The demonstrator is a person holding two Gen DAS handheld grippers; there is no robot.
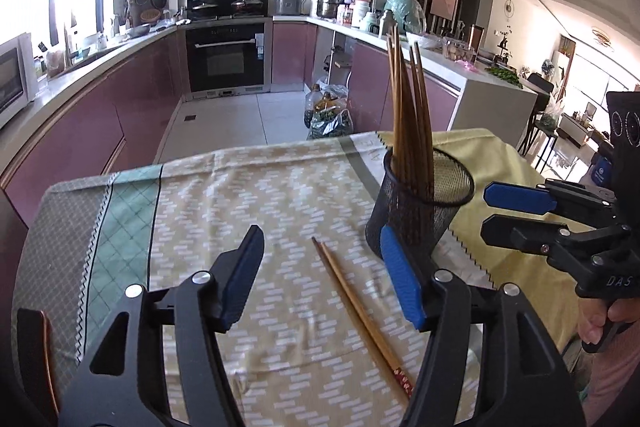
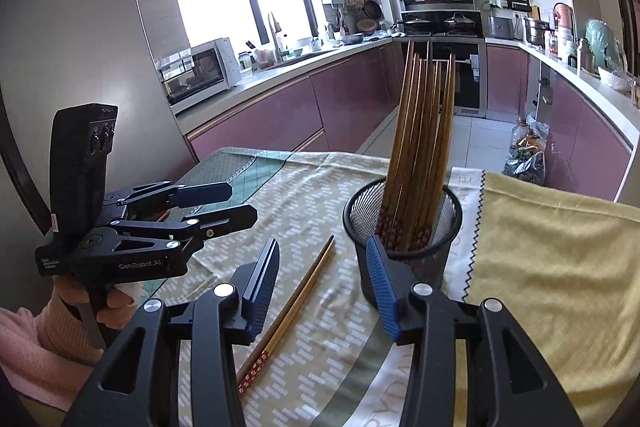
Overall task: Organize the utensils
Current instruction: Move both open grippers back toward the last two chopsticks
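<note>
My table (image 1: 72,227) wears a patterned cloth (image 1: 248,187); on it, a loose chopstick pair (image 1: 360,311) beside the mesh holder (image 1: 412,219), near its far-right corner.

Home kitchen, pink cabinets (image 2: 280,115), built-in oven (image 1: 226,57), microwave (image 2: 200,71), living room (image 1: 580,99) beyond

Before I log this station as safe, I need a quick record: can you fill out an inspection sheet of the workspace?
Surface: table under a patterned cloth, with a yellow cloth on its right part.
Job's things: black mesh holder upright, full of chopsticks; one loose pair of chopsticks flat on the cloth beside it.
Clutter: nothing seen on the table.
Grippers: left gripper open above the loose pair; right gripper open, empty, near the holder.
Cables: nothing seen.
Surroundings: kitchen counters, oven, microwave, bags on the floor.
</note>
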